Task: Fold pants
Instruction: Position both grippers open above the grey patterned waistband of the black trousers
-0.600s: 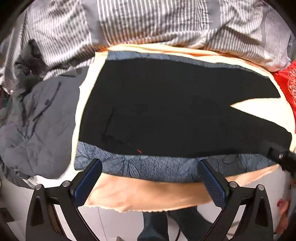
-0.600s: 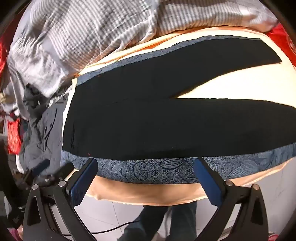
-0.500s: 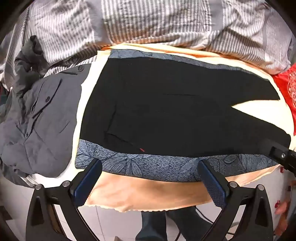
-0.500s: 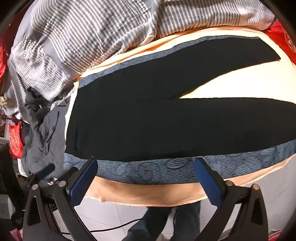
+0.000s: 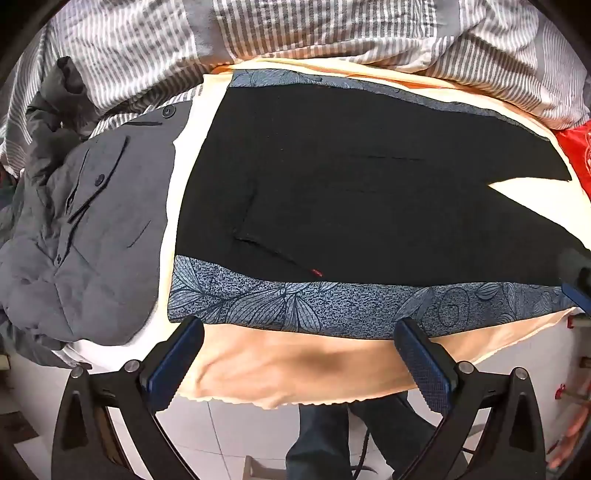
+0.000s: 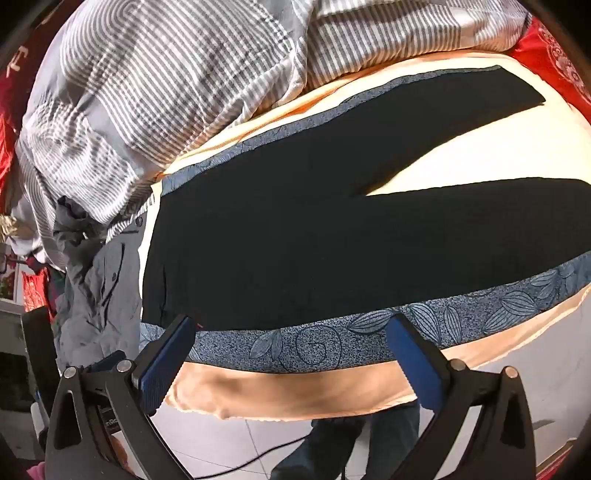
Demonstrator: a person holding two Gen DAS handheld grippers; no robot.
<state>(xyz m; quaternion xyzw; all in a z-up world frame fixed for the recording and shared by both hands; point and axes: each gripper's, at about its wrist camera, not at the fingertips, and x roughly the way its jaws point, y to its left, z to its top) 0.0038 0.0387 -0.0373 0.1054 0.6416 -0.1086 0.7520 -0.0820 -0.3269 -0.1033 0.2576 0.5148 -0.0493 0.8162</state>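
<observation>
On the bed, black pants (image 5: 369, 192) lie flat on a blue leaf-print cloth (image 5: 332, 306), w/ a peach sheet (image 5: 295, 369) under that. The waist end is at the left, and the two legs spread apart to the right, so a wedge of pale sheet shows between them. A tiny red tag (image 5: 316, 272) sits near the front edge of the pants.

The left gripper (image 5: 299, 354) hangs in front of the bed edge, over the peach sheet. Its two blue fingers (image 5: 175, 363) are spread wide & hold nothing. The right gripper (image 6: 291, 358) is low by the bed edge too, just in front of the blue cloth. Its fingers (image 6: 164, 365) are also wide apart w/ nothing between them. Neither one touches the pants.

Left of the pants is a crumpled gray shirt (image 5: 85, 236) w/ buttons. At the back is a gray striped blanket (image 5: 332, 33). Some red cloth (image 5: 576, 155) shows at the far right. Below the bed you can see white floor tiles (image 5: 240, 435) & the person's legs in jeans (image 5: 325, 439).
</observation>
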